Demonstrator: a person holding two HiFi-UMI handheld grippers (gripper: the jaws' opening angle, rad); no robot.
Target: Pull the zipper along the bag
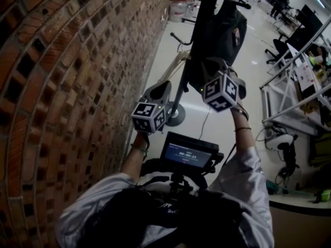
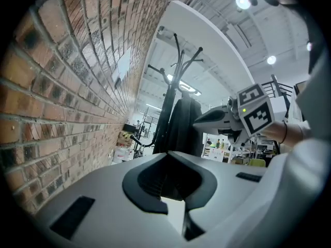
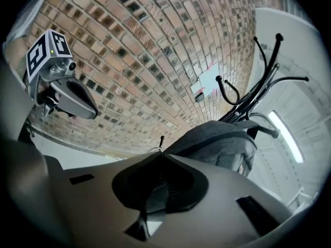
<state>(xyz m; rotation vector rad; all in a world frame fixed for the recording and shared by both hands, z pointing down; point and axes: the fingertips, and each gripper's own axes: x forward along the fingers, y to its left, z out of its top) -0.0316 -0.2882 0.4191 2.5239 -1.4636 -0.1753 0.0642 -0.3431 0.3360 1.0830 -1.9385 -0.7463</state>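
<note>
Bag [image 1: 220, 32] is hanging on the coat stand [image 1: 182, 89] beside the brick wall [image 1: 77, 61], so I'm working it in mid-air with nothing backing it.

Right tool [image 3: 159, 155] is clenched, with its tips butting against the bag's near edge where the grey fabric folds. That's where I'm reading the zipper line to be. Whatever it's pinching is too thin to show between the tips. A thin dark stem with a knob [image 3: 161, 140] is poking up just above them. It could be the zipper pull or a lower hook of the stand behind; I can't tell which. I'm judging it's on the pull, since fully closed tips sitting right on the bag suit dragging a slider along the track.

Left tool [image 2: 165, 155] is also clenched with nothing in it, sitting near the wall and well apart from the bag. I'm reading that as parked, not bracing.

Risk: an unbraced hanging bag is likely going to swing or bunch under the pull instead of letting the slider run. If that's happening, I'm bringing the left tool in to pinch the fabric beside the slider and keep the track taut.
</note>
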